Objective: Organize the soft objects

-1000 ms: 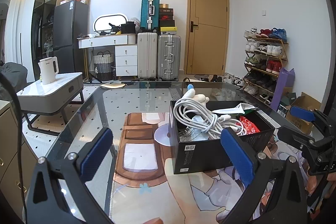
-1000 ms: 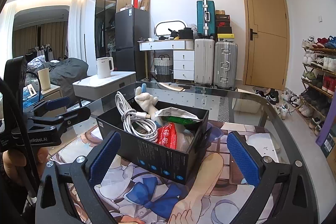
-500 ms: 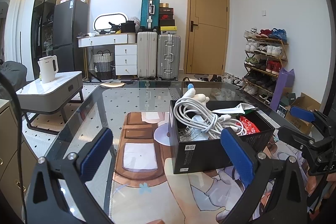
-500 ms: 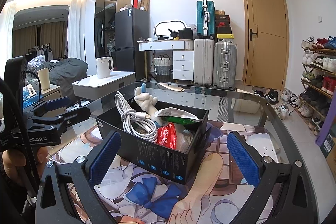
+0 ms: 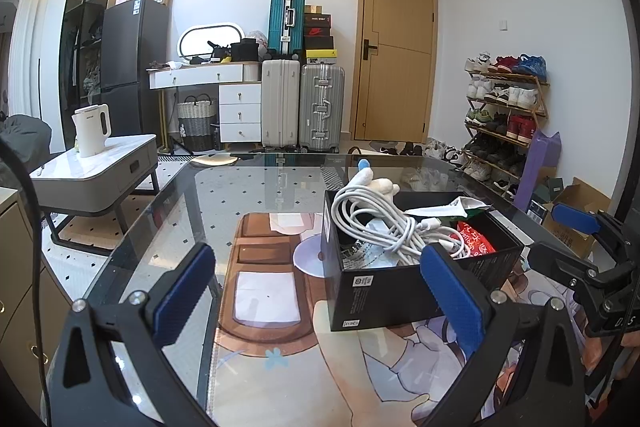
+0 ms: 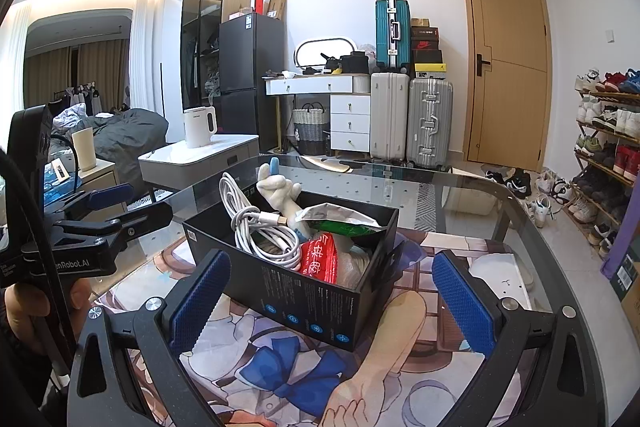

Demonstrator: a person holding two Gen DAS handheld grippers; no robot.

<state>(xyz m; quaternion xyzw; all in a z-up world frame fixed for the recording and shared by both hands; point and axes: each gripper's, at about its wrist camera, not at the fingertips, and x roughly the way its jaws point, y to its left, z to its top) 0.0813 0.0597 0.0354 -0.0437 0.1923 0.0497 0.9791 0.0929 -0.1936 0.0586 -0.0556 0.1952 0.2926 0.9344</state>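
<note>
A black box [image 5: 384, 291] [image 6: 304, 291] stands on the glass table. It holds a coiled white cable [image 5: 380, 223] [image 6: 256, 227], a white plush toy with a blue tip [image 5: 372, 179] [image 6: 276, 183], a red packet [image 5: 474, 241] [image 6: 320, 261] and a silver-green packet [image 6: 340, 219]. My left gripper [image 5: 320, 295] is open and empty, in front of the box's left side. My right gripper [image 6: 332, 301] is open and empty, in front of the box. Each gripper shows at the edge of the other's view, the right one in the left wrist view [image 5: 576, 247] and the left one in the right wrist view [image 6: 104, 215].
The table [image 5: 192, 227] has a printed mat [image 5: 280, 367] under the box. A low white side table with a kettle [image 5: 92, 131] stands to the left. Suitcases [image 5: 300, 107], a door and a shoe rack [image 5: 504, 115] are behind.
</note>
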